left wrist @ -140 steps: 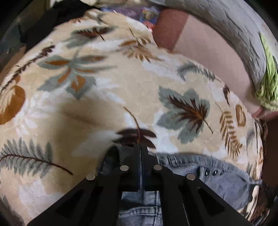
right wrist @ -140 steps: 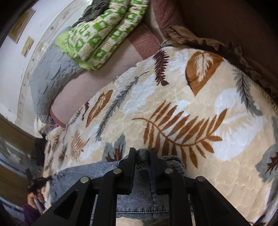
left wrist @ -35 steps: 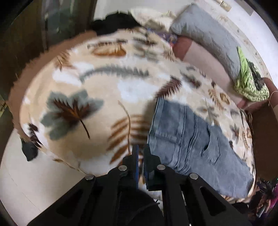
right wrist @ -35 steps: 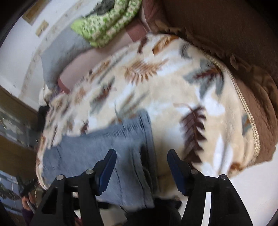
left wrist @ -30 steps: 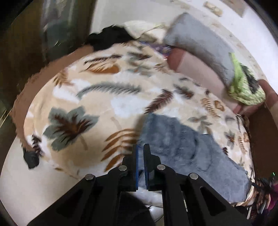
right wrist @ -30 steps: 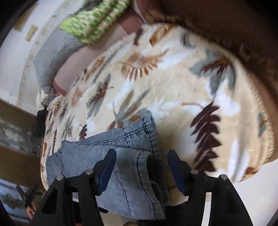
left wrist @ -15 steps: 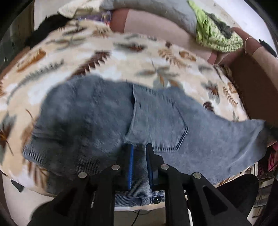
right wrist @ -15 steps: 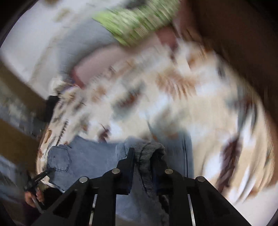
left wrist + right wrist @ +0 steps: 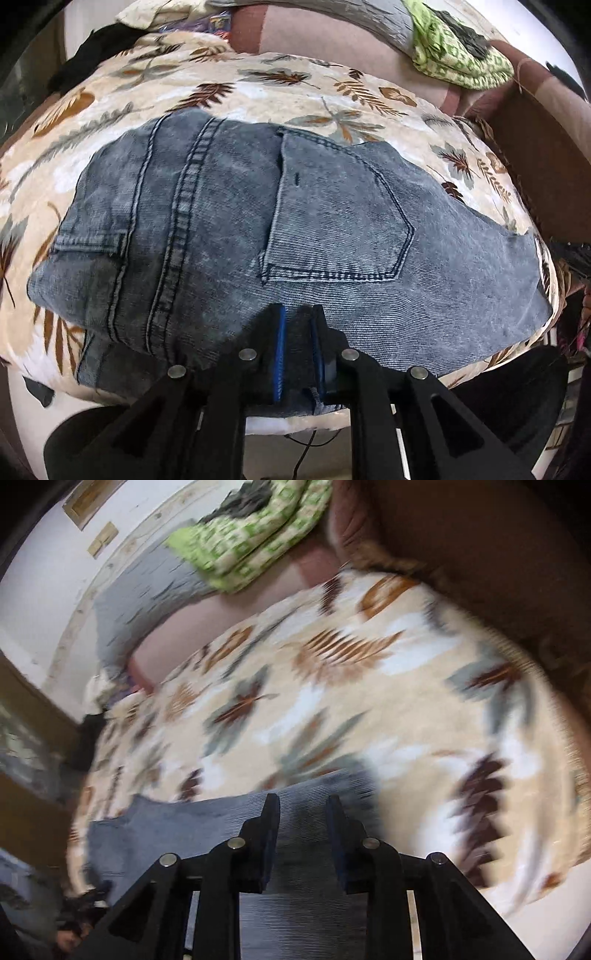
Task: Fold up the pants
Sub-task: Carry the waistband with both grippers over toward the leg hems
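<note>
The grey-blue denim pants [image 9: 229, 236] lie folded on the leaf-print blanket [image 9: 332, 99], back pocket up. My left gripper [image 9: 298, 314] is shut on the pants' near edge at the bed's front. In the blurred right wrist view my right gripper [image 9: 303, 805] stands with its jaws a little apart over the pants [image 9: 207, 827], denim between them; whether it still grips I cannot tell.
A grey pillow [image 9: 354, 14] and a green patterned cloth [image 9: 458, 55] lie at the head of the bed. A brown sofa or bed frame [image 9: 546, 158] stands at the right. Black clothing [image 9: 96, 48] lies at the far left corner.
Both grippers let go, came back and closed on the pants' near edge. The pants now lie spread wider in front of my left gripper. My right jaws have parted slightly and that view is blurred.
</note>
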`<state>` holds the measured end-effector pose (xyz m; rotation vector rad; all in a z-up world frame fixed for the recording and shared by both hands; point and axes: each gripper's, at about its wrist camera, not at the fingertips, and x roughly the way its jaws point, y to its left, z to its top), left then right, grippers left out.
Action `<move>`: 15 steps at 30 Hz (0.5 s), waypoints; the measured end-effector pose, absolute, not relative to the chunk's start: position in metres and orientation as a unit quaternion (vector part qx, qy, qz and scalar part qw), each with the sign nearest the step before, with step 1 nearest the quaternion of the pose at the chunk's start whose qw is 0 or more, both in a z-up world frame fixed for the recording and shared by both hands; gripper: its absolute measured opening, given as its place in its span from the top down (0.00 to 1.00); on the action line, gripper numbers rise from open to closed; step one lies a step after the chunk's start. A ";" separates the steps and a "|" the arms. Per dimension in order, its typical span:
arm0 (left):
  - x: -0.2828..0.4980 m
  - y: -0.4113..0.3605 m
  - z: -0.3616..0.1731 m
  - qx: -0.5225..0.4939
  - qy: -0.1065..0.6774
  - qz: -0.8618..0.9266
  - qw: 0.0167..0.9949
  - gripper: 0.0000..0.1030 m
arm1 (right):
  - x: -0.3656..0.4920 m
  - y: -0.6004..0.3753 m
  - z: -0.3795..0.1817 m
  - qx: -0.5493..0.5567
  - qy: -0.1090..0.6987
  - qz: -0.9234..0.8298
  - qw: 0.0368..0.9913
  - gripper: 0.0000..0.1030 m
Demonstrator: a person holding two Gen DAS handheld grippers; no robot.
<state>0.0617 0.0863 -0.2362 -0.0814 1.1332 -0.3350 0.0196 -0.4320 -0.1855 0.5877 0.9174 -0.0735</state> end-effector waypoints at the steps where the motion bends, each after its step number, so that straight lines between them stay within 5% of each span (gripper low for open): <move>1: 0.061 0.088 -0.237 -0.039 0.535 -0.157 0.829 0.88 | 0.029 -0.420 -0.188 0.266 0.440 -0.026 0.857 0.71; 7: 0.056 0.105 -0.239 -0.062 0.542 -0.150 0.824 0.88 | 0.072 -0.375 -0.236 0.187 0.503 -0.061 0.842 0.71; 9: 0.055 0.115 -0.242 -0.081 0.548 -0.147 0.820 0.88 | 0.073 -0.400 -0.256 0.248 0.502 -0.074 0.825 0.76; 12: 0.051 0.120 -0.240 -0.093 0.554 -0.144 0.814 0.88 | 0.066 -0.420 -0.255 0.315 0.482 -0.088 0.813 0.84; 15: 0.041 0.118 -0.225 -0.085 0.541 -0.144 0.824 0.89 | 0.065 -0.403 -0.229 0.255 0.464 -0.091 0.844 0.79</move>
